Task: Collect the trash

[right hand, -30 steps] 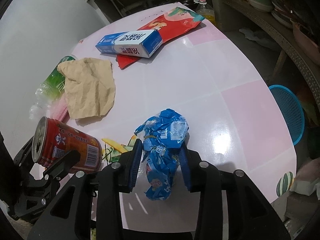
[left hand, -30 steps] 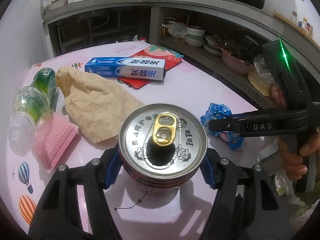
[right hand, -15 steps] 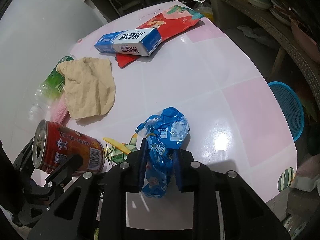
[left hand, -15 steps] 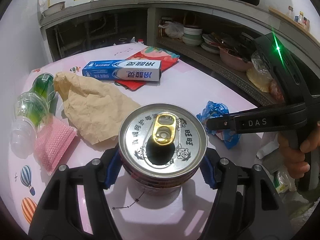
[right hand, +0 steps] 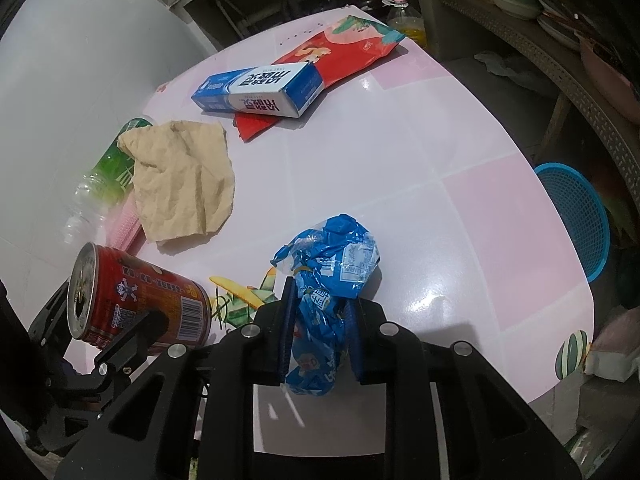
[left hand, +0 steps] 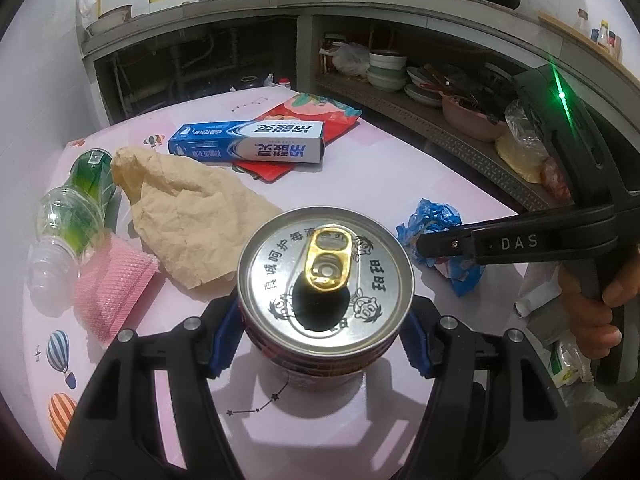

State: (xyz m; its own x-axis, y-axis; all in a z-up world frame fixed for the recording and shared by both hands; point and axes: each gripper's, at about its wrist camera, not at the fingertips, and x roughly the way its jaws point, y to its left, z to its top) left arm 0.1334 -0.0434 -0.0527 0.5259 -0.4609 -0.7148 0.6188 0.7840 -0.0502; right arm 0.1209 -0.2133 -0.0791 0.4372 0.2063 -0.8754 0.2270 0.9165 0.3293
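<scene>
Between right gripper [right hand: 320,316] pads, blue wrapper [right hand: 332,276] just pinched; left gripper [left hand: 320,328] clamps red can [left hand: 325,276]. Next, likely lift both binward.

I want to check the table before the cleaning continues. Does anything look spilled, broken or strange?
No spill is visible. The plastic bottle lies on its side near the table's far edge, partly under the crumpled brown paper. The rest is ordinary litter.
</scene>
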